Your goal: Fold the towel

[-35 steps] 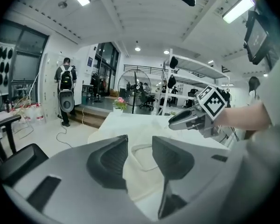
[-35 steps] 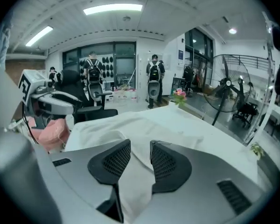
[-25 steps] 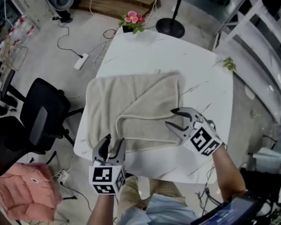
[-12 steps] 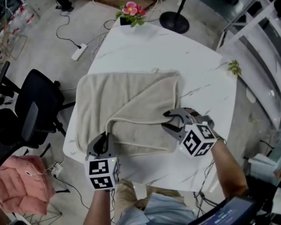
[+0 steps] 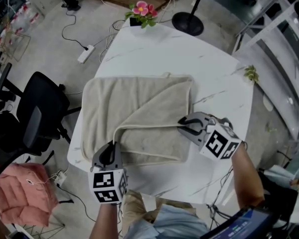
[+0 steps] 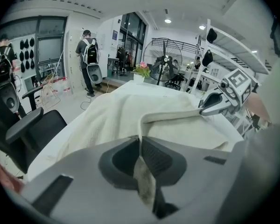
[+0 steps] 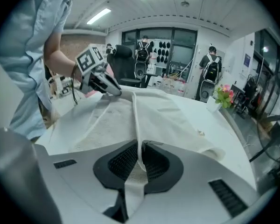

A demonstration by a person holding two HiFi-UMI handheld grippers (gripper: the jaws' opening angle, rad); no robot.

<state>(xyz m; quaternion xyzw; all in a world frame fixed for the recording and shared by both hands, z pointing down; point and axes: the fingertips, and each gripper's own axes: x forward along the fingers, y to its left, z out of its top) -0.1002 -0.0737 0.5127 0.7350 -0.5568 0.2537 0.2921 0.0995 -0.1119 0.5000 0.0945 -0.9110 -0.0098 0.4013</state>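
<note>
Looking down, you see the towel [image 5: 139, 106], its hem [image 5: 149, 128] spanning both jaws: left gripper [image 5: 111, 151] at one end, right gripper [image 5: 182, 125] at the other.

Left gripper view: the jaws, just closing, pinch the hem, which runs ahead-right.

Right gripper view: the jaws, likewise closing, pinch it, and it runs ahead-left.

Room btwn towel [image 5: 139, 114] & flower pot [image 5: 141, 11]; chair [image 5: 40, 118] by table's [image 5: 189, 54] left.

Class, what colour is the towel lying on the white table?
Beige; the towel shows it best in the head view.
</note>
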